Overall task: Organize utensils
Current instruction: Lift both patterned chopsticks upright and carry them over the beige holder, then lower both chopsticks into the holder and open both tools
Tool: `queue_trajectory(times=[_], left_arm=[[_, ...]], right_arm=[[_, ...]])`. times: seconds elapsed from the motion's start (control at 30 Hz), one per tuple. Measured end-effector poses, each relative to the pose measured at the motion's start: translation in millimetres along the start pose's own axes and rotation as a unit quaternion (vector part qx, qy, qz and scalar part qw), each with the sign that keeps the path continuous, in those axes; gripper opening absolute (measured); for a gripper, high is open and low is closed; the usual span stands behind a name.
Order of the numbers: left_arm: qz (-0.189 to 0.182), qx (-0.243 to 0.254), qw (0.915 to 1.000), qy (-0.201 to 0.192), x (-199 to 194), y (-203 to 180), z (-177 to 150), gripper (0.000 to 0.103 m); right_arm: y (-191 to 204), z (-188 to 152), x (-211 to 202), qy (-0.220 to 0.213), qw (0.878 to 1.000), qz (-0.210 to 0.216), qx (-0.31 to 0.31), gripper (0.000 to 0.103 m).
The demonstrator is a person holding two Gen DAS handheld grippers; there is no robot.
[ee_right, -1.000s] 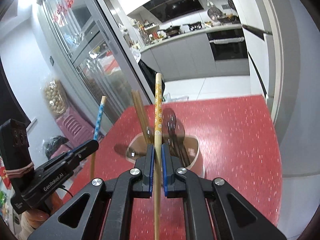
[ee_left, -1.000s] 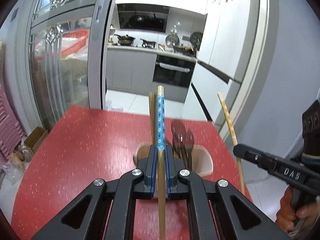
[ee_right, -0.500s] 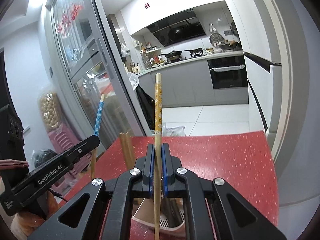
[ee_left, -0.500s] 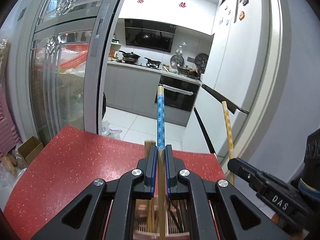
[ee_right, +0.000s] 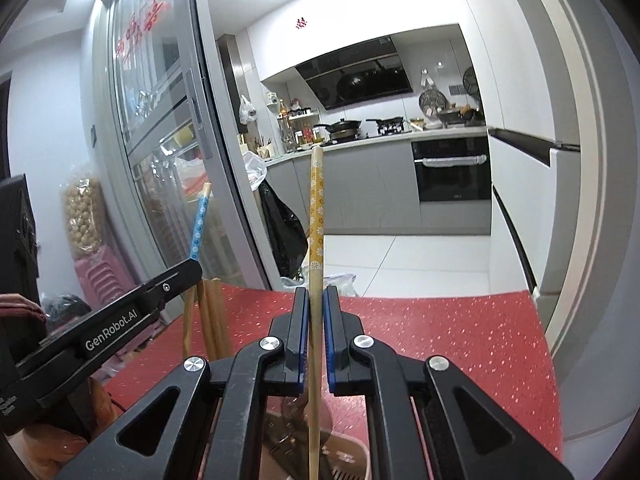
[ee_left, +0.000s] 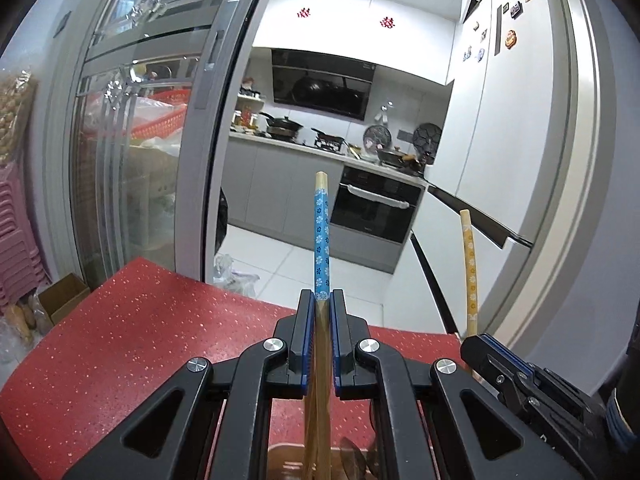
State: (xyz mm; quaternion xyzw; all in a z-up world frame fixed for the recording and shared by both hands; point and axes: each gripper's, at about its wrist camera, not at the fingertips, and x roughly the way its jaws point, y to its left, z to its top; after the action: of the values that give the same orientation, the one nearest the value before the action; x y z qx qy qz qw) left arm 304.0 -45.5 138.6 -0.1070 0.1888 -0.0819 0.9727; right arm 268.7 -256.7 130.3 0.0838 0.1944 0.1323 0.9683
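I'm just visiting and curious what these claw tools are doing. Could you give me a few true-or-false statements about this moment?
1. The left gripper is shut on the blue chopstick. True.
2. The right gripper is empty. False: it is shut on the yellow chopstick.
3. The table is red with speckles. True.
4. Both chopsticks lie flat on the table. False: both stand upright in the jaws.

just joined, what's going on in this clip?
A person is sorting chopsticks with two handheld grippers over a red table. The left gripper is shut on a blue-patterned chopstick, the right gripper on a yellow-patterned chopstick. Both sticks point up, lower ends down at the beige utensil holder, which already has other utensils. Neither is released.
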Motion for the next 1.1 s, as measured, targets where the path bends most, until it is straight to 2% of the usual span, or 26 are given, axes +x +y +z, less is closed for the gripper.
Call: queue_trajectory(times=[0.17,0.33,0.7,1.1], left_arm=[[0.006,0.014,0.9995,-0.028,-2,-3,-9,0.033],[0.012,0.027,0.999,-0.034,-8,-6,-22,0.033],[0.016,0.045,0.9989,-0.003,-17,-10,-54,0.033],[0.047,0.078,0.9946,0.05,-17,-9,-69,0.033]], right_arm=[[6,-12,9,-0.012,1.0,-0.006,-0.024,0.007],[10,-29,9,-0.017,0.998,-0.019,-0.052,0.007],[9,-56,-7,-0.007,0.997,-0.026,-0.074,0.007],[10,-66,-10,0.041,0.997,-0.01,-0.068,0.007]])
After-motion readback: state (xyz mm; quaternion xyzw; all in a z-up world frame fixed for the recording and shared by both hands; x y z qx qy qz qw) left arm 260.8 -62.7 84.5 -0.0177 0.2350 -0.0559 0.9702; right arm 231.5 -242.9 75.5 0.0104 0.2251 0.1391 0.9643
